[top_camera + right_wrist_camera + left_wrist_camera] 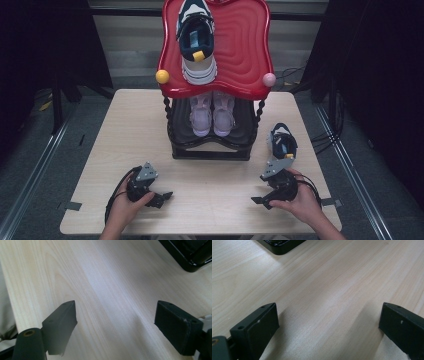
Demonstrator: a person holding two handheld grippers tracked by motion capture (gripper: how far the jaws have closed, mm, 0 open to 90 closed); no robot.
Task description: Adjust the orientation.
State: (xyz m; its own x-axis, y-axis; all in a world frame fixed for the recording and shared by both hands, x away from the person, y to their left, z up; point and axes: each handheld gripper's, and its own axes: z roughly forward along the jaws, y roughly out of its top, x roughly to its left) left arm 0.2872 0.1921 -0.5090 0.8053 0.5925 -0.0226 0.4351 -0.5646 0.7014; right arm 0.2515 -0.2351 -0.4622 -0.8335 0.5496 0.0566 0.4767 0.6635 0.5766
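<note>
A two-tier shoe rack stands at the table's middle back, with a red top shelf and a black lower shelf. One navy and white sneaker lies on the red shelf. Its mate sits on the table to the right of the rack. A pair of pink sneakers rests on the lower shelf. My left gripper rests near the front left, open over bare wood. My right gripper is held at the front right, just in front of the loose sneaker, open with nothing between its jaws.
The light wooden table has bare room left of the rack and between the grippers. A black corner of the rack base shows in the left gripper view, and another corner in the right gripper view. Dark curtains flank the table.
</note>
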